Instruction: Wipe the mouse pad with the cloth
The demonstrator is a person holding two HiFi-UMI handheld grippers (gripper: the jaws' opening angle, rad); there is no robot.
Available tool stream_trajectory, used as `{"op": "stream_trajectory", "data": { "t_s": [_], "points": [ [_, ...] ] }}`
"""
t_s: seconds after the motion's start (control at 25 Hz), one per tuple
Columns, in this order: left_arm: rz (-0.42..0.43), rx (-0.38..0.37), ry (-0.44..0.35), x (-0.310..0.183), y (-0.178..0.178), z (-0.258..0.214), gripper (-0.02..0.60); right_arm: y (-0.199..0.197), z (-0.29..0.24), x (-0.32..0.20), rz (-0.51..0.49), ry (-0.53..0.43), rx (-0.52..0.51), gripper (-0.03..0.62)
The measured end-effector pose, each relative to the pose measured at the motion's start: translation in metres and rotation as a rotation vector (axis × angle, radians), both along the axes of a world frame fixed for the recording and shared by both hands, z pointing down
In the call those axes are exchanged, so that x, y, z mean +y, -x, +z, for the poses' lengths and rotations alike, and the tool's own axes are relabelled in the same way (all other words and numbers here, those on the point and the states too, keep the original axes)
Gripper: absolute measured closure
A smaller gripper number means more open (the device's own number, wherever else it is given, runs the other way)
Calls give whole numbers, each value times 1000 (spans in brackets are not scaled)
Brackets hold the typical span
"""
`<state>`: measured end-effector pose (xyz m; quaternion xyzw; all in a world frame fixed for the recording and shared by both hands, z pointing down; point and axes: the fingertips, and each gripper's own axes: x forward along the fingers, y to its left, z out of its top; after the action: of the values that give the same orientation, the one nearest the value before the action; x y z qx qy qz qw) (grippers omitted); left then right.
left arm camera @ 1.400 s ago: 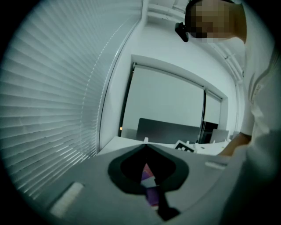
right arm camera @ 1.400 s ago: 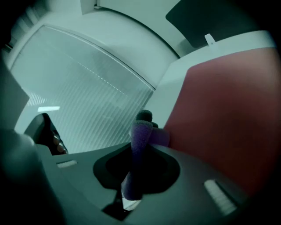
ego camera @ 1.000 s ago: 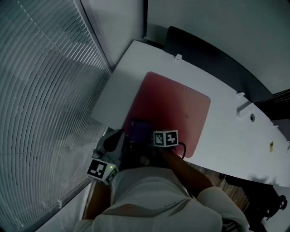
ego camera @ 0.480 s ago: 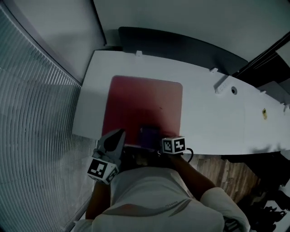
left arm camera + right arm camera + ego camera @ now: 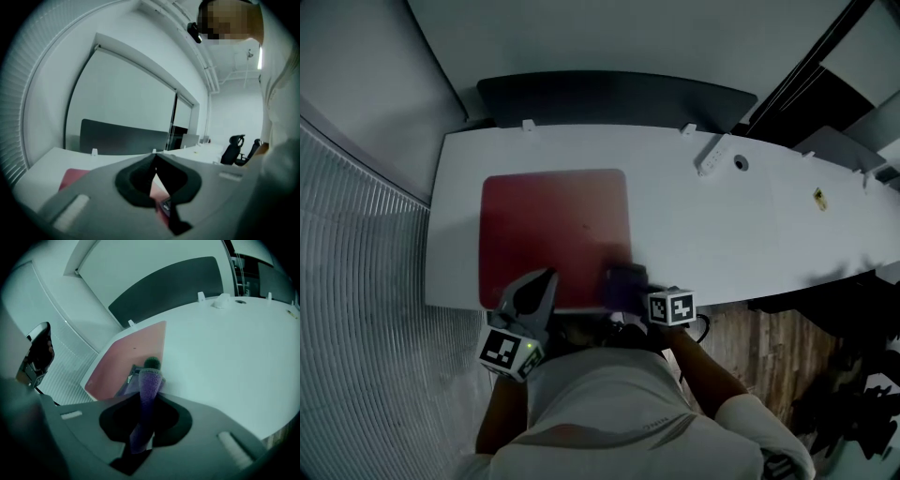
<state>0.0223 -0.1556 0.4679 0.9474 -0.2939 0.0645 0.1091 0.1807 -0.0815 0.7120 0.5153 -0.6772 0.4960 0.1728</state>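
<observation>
A red mouse pad (image 5: 553,234) lies on the left part of the white desk (image 5: 722,225). My right gripper (image 5: 636,287) is shut on a purple cloth (image 5: 622,278), which rests at the pad's front right corner, partly on the bare desk. In the right gripper view the cloth (image 5: 149,383) stands pinched between the jaws of the right gripper (image 5: 146,401), beside the pad (image 5: 126,359). My left gripper (image 5: 547,276) hovers at the pad's front edge, shut and holding nothing. In the left gripper view, the left gripper (image 5: 155,158) shows its tips meeting over the pad (image 5: 72,177).
A dark partition panel (image 5: 609,98) runs behind the desk. A small white fitting (image 5: 712,155) and a round hole (image 5: 740,162) sit at the desk's back right. Window blinds (image 5: 356,281) fill the left. Wooden floor (image 5: 759,347) shows at the front right.
The right gripper has dragged the cloth rightward along the pad's front edge to its front right corner. The head view has swung round. The left gripper has stayed in place.
</observation>
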Motion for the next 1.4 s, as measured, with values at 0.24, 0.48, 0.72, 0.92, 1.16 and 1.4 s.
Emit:
{"op": "stream_trajectory", "data": {
  "t_s": [0.24, 0.48, 0.72, 0.92, 1.16, 1.4],
  "points": [
    [29, -1, -6, 7, -22, -4, 581, -33, -6, 16, 60, -16, 28, 544],
    [46, -2, -45, 0, -20, -21, 581, -45, -71, -14, 127, -260, 17, 545],
    [37, 2, -101, -19, -1, -42, 581, -36, -165, -71, 156, -527, 53, 546],
    [6, 14, -151, -39, 27, -59, 581, -14, -240, -103, 123, -718, 140, 546],
    [-35, 35, -204, -61, 49, -77, 581, 12, -297, -117, 64, -867, 228, 547],
    [-36, 38, -220, -63, 57, -88, 581, 23, -311, -122, 36, -892, 238, 547]
  ]
}}
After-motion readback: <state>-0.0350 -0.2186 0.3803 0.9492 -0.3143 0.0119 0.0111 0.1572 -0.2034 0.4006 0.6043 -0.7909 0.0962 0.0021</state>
